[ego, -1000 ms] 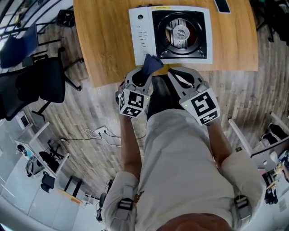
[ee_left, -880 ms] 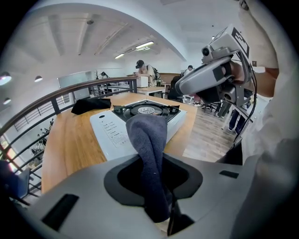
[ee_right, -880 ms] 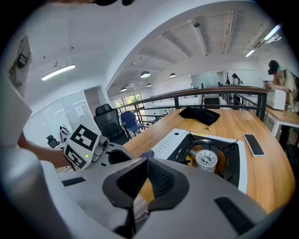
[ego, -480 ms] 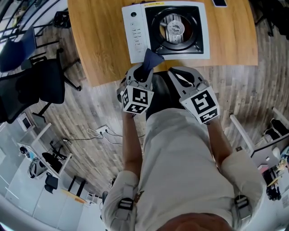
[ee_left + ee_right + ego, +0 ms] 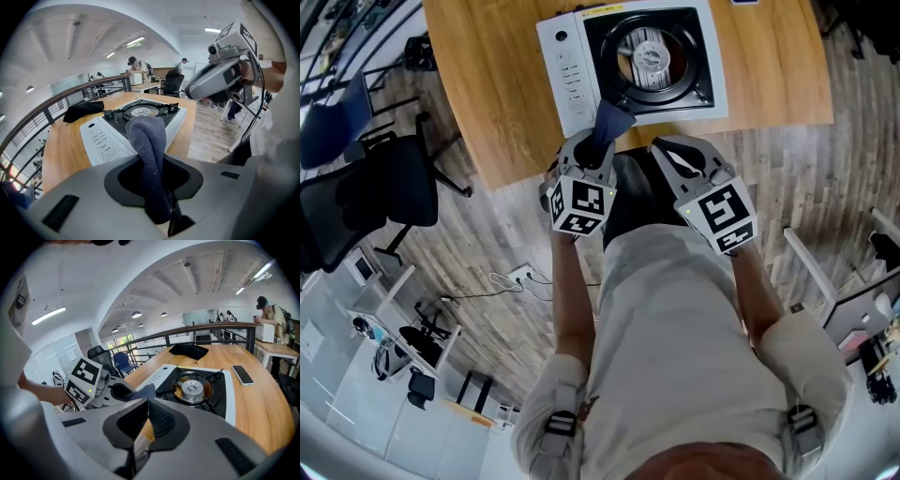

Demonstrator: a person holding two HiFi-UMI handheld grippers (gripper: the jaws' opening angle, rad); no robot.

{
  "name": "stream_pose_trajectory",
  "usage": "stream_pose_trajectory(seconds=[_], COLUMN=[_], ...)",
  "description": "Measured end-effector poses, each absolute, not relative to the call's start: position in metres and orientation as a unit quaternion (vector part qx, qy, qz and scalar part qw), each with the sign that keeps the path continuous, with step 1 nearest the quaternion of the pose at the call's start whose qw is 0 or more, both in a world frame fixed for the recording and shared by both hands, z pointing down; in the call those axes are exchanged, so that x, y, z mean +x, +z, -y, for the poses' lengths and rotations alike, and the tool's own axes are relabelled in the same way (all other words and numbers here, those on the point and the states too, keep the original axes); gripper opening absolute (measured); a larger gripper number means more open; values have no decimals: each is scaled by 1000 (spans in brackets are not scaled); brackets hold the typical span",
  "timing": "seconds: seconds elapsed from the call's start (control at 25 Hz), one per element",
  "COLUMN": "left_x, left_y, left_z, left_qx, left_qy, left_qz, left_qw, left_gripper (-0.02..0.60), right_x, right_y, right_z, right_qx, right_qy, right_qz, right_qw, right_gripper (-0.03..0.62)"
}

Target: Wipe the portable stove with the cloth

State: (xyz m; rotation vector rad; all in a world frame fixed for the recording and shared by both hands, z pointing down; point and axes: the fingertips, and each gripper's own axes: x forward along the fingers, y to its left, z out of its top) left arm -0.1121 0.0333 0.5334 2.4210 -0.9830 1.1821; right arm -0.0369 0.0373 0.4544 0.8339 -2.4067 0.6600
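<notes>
The white portable stove with its black burner well sits on the wooden table. My left gripper hovers just before the stove's front edge, shut on a dark blue cloth whose free end reaches over that edge. In the left gripper view the cloth stands up between the jaws in front of the stove. My right gripper hangs beside it off the table's front edge, shut and empty. In the right gripper view its jaws meet, with the stove beyond.
A phone lies on the table right of the stove, and a black bundle lies behind it. A railing runs past the table's far side. Dark office chairs stand on the wooden floor to the left.
Both grippers have edged a little closer to the stove, so the cloth's end reaches slightly farther over its front edge. Both jaws stand as before.
</notes>
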Motion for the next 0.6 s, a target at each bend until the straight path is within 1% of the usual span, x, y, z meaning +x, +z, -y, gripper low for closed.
stream_pose_trajectory(seconds=[0.28,0.6], left_x=[-102,-66], left_y=[533,535], left_z=[-33,-32], left_qx=[843,861], left_qy=[421,405], left_qz=[313,285], left_qw=[121,115], left_gripper=[110,110], right_x=[-31,-17], right_y=[459,465], right_z=[-38,-38], right_qx=[317,334], right_qy=[251,259], right_qz=[879,870], right_qw=[254,256], right_gripper=[21,21])
